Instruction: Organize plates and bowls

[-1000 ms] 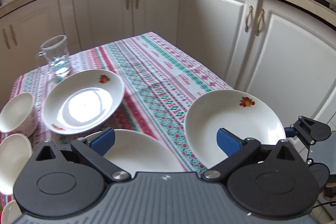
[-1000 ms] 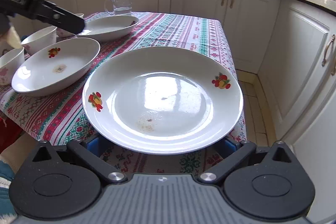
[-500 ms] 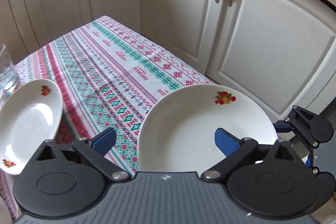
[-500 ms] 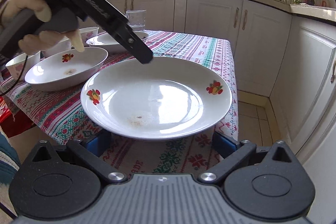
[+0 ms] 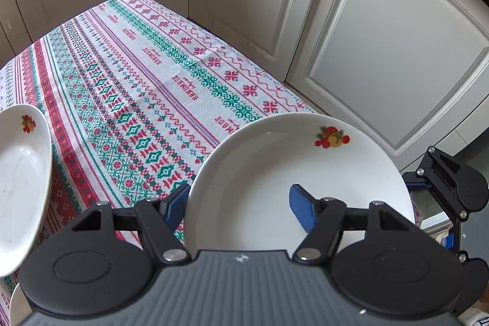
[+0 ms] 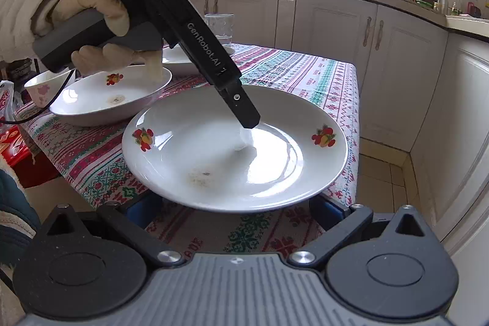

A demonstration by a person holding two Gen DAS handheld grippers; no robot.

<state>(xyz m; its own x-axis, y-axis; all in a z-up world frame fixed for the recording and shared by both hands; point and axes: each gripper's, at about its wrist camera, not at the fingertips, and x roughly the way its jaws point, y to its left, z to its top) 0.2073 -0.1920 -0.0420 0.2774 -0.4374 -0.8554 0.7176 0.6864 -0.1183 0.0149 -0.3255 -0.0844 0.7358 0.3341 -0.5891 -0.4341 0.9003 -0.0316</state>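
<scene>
A white plate with fruit prints (image 6: pixel 232 155) lies at the near right corner of the patterned tablecloth (image 6: pixel 308 75), overhanging the edge; it also shows in the left wrist view (image 5: pixel 275 173). My left gripper (image 5: pixel 241 206) is open over the plate's left rim, one finger outside it, the other finger (image 5: pixel 301 208) above the plate's inside. In the right wrist view one left finger (image 6: pixel 241 106) tips onto the plate. My right gripper (image 6: pixel 232 211) is open below the plate's near rim, its fingertips hidden under it. A second plate (image 6: pixel 110 93) lies to the left.
A small bowl (image 6: pixel 42 87) with a pink print stands left of the second plate, a third plate (image 6: pixel 180 57) and a glass jug (image 6: pixel 218 28) behind it. White cabinets (image 6: pixel 397 57) run along the back and right. The tiled floor (image 6: pixel 385 173) lies beyond the table's right edge.
My left gripper has swung right and down from over the left plates to straddle the near plate's rim. The right gripper has lowered a little under the plate's front edge.
</scene>
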